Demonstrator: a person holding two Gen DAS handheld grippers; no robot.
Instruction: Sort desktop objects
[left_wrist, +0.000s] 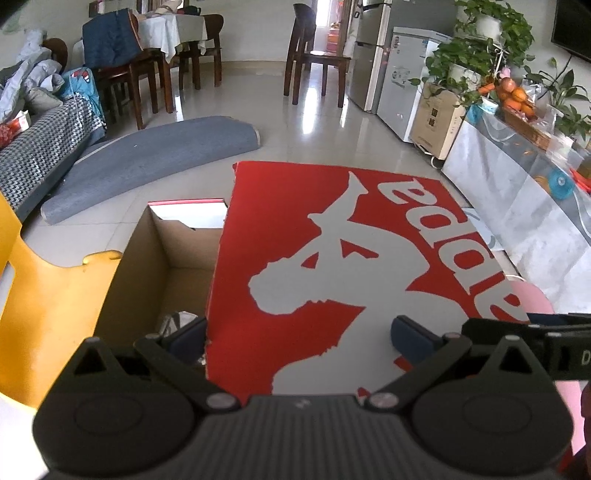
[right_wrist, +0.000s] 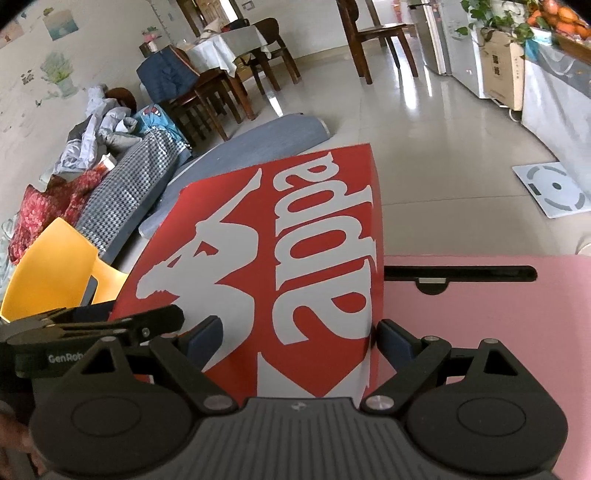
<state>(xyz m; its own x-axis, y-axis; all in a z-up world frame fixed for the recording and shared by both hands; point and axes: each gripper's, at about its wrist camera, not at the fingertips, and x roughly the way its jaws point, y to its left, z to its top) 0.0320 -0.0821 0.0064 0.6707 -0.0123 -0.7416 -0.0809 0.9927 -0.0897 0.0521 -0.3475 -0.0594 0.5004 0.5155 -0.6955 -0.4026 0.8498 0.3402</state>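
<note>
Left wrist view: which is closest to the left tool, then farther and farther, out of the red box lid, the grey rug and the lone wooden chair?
1. Red box lid: right at the left tool, between its fingers.
2. Grey rug: on the floor, beyond and left.
3. Wooden chair: far back, centre.

A yellow chair (right_wrist: 55, 266) stands on the left. A gray mat (left_wrist: 147, 162) lies on the shiny floor (left_wrist: 314, 122). Brown chairs (left_wrist: 314, 51) stand far back. Oranges (left_wrist: 517, 98) sit near green plants (left_wrist: 491, 40). A white scale (right_wrist: 550, 190) lies flat.
</note>
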